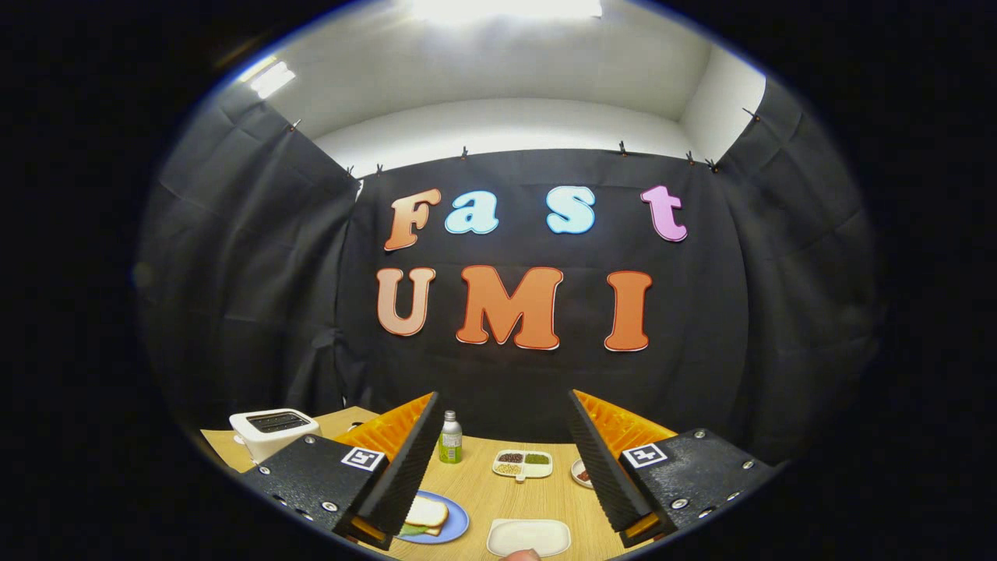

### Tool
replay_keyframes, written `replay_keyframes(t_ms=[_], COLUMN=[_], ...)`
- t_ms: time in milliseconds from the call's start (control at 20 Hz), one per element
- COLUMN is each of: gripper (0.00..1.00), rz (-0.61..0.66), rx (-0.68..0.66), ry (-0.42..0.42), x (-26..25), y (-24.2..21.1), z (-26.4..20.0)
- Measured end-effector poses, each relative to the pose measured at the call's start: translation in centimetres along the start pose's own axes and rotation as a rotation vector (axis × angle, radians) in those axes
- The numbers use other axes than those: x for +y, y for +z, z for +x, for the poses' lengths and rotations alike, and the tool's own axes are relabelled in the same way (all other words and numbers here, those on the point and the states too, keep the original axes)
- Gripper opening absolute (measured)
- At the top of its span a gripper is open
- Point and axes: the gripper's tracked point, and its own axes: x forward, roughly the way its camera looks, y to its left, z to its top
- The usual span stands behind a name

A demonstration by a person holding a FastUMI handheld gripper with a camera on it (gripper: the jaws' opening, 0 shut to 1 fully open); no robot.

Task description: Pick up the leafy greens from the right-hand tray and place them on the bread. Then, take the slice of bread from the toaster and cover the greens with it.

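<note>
My gripper [502, 396] is open and held high above the wooden table [498, 499], with nothing between its fingers. Below the left finger, a blue plate [458, 523] carries a slice of bread [428, 513]. A bit of leafy green [411, 531] peeks out from under the slice. The white toaster [273, 430] stands at the far left of the table, and its top slots look dark. Below the gap between the fingers lies a white rectangular tray [530, 536], showing a bare white surface.
A small green-labelled bottle [450, 439] stands at the back of the table beside the left finger. A white divided dish [523, 463] with dark, green and yellow fillings sits mid-table. A small round dish [581, 474] is partly hidden by the right finger.
</note>
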Motion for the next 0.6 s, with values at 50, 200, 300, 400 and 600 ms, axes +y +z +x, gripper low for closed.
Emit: replay_keyframes(t_ms=[50, 200, 300, 400, 600], gripper=[0.95, 0.95, 0.95, 0.95, 0.95], rz=[0.005, 0.011, 0.005, -0.003, 0.011], rx=[0.002, 0.007, 0.008, 0.006, 0.008], ry=[0.003, 0.005, 0.004, 0.002, 0.006], x=[-0.09, -0.21, -0.31, -0.30, -0.22], y=[-0.02, -0.19, -0.33, -0.33, -0.44], z=[-0.04, -0.15, -0.18, -0.23, -0.34])
